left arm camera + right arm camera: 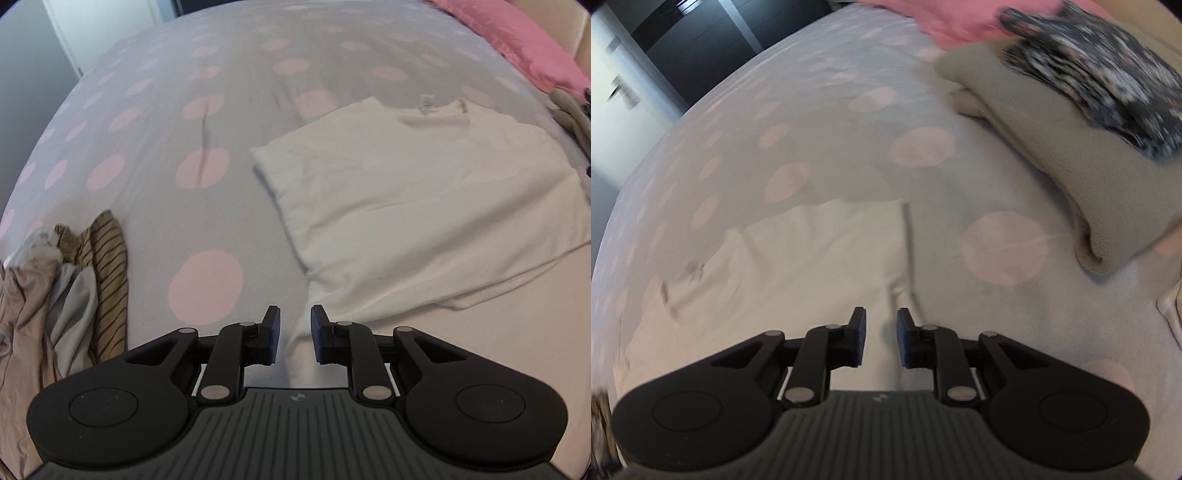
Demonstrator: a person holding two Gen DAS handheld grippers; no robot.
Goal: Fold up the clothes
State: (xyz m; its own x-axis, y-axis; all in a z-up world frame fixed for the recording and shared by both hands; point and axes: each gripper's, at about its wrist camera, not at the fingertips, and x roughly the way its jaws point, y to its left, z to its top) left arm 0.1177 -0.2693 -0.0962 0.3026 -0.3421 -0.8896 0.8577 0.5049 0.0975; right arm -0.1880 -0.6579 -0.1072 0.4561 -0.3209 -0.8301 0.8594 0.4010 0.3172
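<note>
A cream T-shirt (424, 192) lies partly folded on the bed, with its collar at the far side and its left side turned in. My left gripper (294, 334) is open and empty, hovering at the shirt's near left corner. In the right wrist view the same shirt (798, 266) lies under and left of my right gripper (881, 336), which is open and empty above the shirt's right edge. That view is blurred by motion.
The bed has a grey sheet with pink dots (207, 284). A heap of unfolded clothes, one striped (107, 280), lies at the left. A folded beige garment (1052, 140) with a dark patterned one (1108, 85) on top sits at the right. A pink pillow (517, 40) is at the back.
</note>
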